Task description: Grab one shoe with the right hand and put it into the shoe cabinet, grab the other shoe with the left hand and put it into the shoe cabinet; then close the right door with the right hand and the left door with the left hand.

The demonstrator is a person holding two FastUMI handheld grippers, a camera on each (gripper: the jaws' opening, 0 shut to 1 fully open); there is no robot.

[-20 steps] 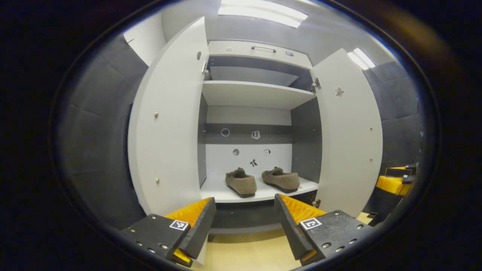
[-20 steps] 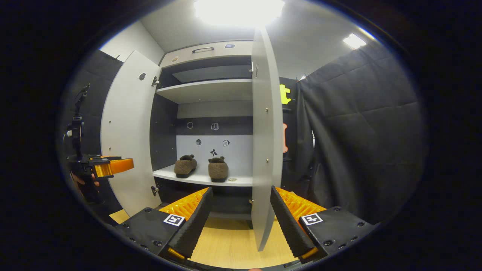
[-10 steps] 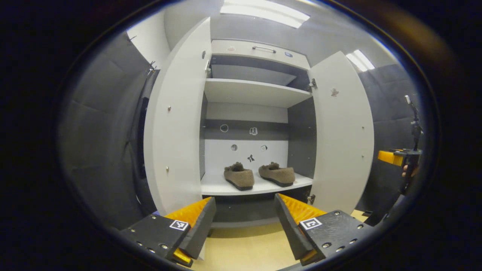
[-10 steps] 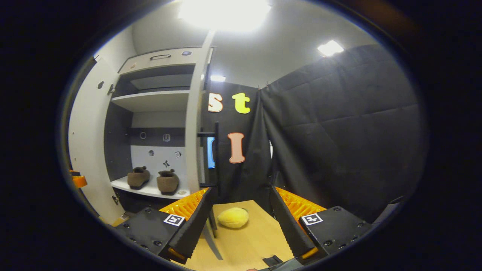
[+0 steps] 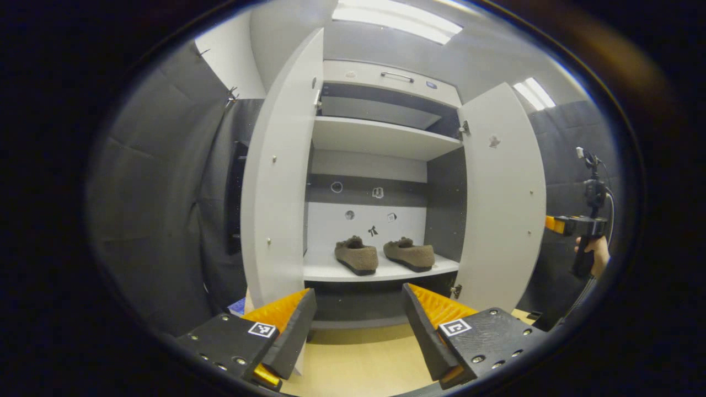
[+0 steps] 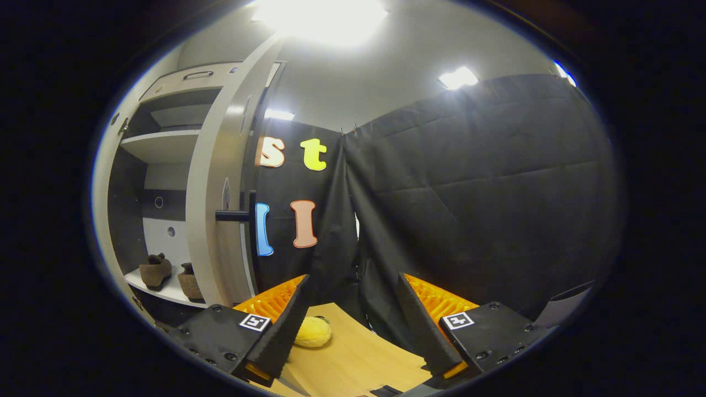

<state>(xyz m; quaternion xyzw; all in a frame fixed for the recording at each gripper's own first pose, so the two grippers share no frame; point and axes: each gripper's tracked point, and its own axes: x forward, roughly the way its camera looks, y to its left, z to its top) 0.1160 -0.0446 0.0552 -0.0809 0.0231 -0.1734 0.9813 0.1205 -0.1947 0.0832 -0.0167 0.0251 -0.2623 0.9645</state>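
Right gripper open, empty, low centre — right door edge-on at left of frame, its handle beside. Both shoes sit on cabinet shelf, mid-frame. Left gripper open too. Best push the door's outer face — slow, flat contact.

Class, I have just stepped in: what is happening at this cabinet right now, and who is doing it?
A person is tidying shoes away with a handheld gripper in each hand. Both brown shoes already sit side by side on the lower shelf of the shoe cabinet. The left door and right door are both open. The left gripper faces the cabinet, open and empty. The right gripper, also open and empty, is out past the right door's outer side, near its handle.
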